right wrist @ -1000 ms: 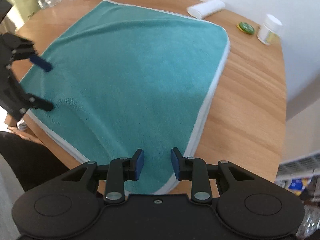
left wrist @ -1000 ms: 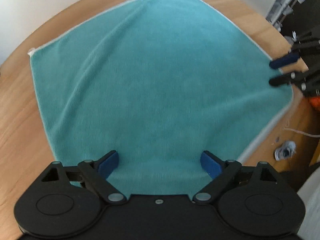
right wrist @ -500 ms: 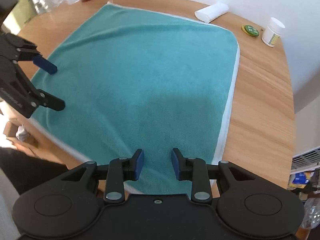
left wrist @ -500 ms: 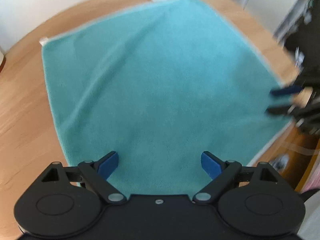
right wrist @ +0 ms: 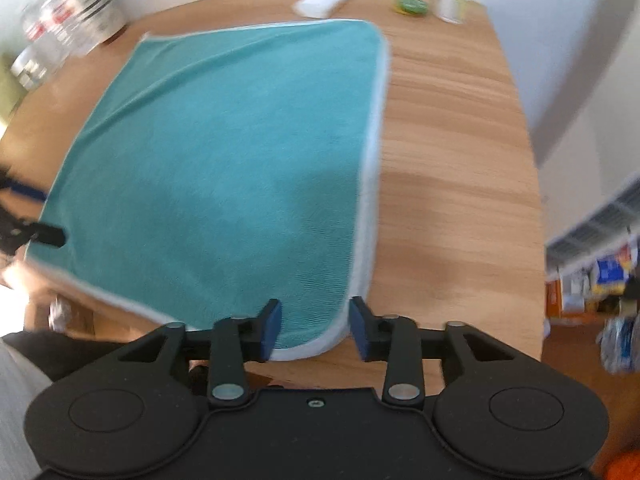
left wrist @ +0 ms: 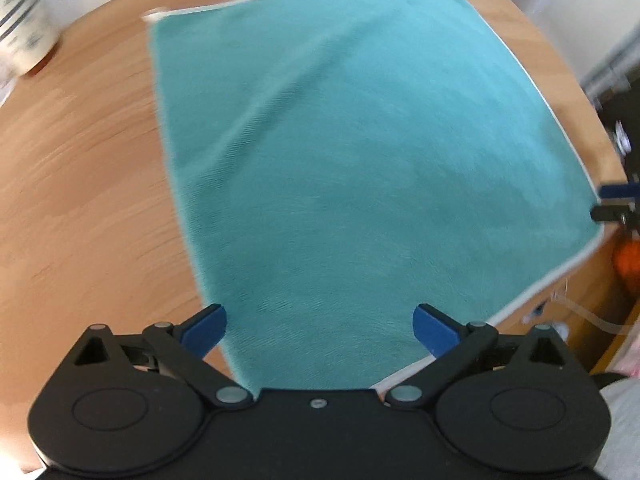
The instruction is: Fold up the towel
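I see the towel (left wrist: 360,152) lying flat and spread out on the round wooden table (left wrist: 80,184). It is blue-green and soft, with a thin white edge and a few small wrinkles. My left gripper (left wrist: 320,326) is wide open over one near corner. My right gripper (right wrist: 316,330) is partly open around another corner.
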A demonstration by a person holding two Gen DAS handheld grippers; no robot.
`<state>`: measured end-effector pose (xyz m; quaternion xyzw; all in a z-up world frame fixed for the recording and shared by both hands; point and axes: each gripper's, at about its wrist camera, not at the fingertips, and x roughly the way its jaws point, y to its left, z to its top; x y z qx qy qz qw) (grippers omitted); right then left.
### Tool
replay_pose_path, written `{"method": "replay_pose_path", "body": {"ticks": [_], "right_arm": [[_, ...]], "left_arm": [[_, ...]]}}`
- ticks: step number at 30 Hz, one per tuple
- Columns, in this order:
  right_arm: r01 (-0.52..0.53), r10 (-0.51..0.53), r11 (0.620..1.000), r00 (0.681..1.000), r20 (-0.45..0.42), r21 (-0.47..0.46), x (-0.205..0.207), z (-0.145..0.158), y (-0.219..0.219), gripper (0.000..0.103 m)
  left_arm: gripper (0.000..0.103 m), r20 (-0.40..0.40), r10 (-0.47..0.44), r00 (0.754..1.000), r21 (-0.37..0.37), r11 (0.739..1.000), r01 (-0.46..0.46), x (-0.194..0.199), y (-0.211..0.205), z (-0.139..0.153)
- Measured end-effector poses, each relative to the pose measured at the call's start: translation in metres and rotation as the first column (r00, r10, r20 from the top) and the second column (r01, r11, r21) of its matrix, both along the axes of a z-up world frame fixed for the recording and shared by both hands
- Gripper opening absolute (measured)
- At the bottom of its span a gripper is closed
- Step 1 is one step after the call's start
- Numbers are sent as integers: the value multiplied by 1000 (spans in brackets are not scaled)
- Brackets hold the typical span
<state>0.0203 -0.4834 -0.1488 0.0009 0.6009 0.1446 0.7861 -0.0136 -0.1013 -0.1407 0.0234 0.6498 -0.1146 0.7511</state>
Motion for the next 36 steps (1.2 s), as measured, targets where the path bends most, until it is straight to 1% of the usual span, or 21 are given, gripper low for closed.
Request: {"method": "replay_pose_path", "body": {"ticks": [3,5,7,8,10,11,13,15,16,17,18,20,22,24,27,29,30,32,33,34,36], "right_arm": [[89,-86,994,995,-52,66,-4,-5,-13,46],[123,-117,990,990,-75,73,-9,-9,-15,46],[154,-147,985,985,-91,75,-12,-13,-19,47],[159,-152,984,984,-93,82,-12,-13,-19,47],[166,-157,981,983,-94,96,-12,-13,-20,47],[166,-157,981,983,-91,102,-12,-13,-19,47],[142,-130,981,987,-98,133,-10,-15,-17,47],[148,-132,976,985,-108,160,-8,-16,-18,47],[161,-143,972,983,-116,174,-8,-17,-20,47],[164,-144,970,982,-120,179,-7,-18,-21,47],[163,-142,970,982,-123,183,-7,-19,-22,44],[170,-147,967,980,-132,189,-5,-20,-25,40],[183,-155,963,977,-147,198,-1,-22,-28,29],[210,-173,954,969,-175,215,4,-24,-31,26],[247,-196,935,958,-208,254,3,-27,-34,26],[276,-218,921,950,-223,275,3,-29,-35,26],[295,-231,910,945,-234,293,3,-31,-37,25],[306,-238,903,941,-242,302,3,-33,-39,15],[304,-236,904,941,-243,300,3,-34,-38,10],[300,-231,905,941,-246,301,3,-35,-38,10],[306,-231,901,939,-256,308,3,-36,-39,10]], "left_arm": [[102,-43,96,994,-36,995,-97,-3,15,2],[102,-49,144,988,-32,989,-146,-8,21,2],[102,-74,169,983,-42,984,-172,-9,25,-4],[100,-87,179,980,-48,982,-183,-9,26,-6],[92,-114,189,975,-68,978,-198,-12,27,-8],[91,-126,194,973,-72,976,-204,-13,26,-9],[90,-126,195,973,-69,976,-204,-13,27,-8],[88,-115,194,974,-76,976,-203,-11,25,-9],[85,-109,200,974,-77,975,-209,-9,23,-15],[83,-103,204,974,-75,974,-212,-8,22,-14],[78,-97,206,974,-69,975,-213,-8,22,-14],[74,-88,209,974,-55,975,-215,-7,19,-15],[64,-85,219,972,-59,973,-225,-8,23,-13],[63,-94,230,969,-86,967,-238,-6,27,-12],[52,-112,241,964,-100,963,-252,-7,34,-9],[50,-126,241,962,-118,960,-256,-6,32,-11],[46,-128,243,962,-117,959,-258,-6,31,-12],[44,-131,247,960,-125,957,-263,-7,33,-12],[38,-130,246,960,-123,957,-262,-7,34,-12],[28,-127,246,961,-116,958,-261,-8,34,-12],[16,-132,247,960,-123,957,-263,-8,36,-14]]}}
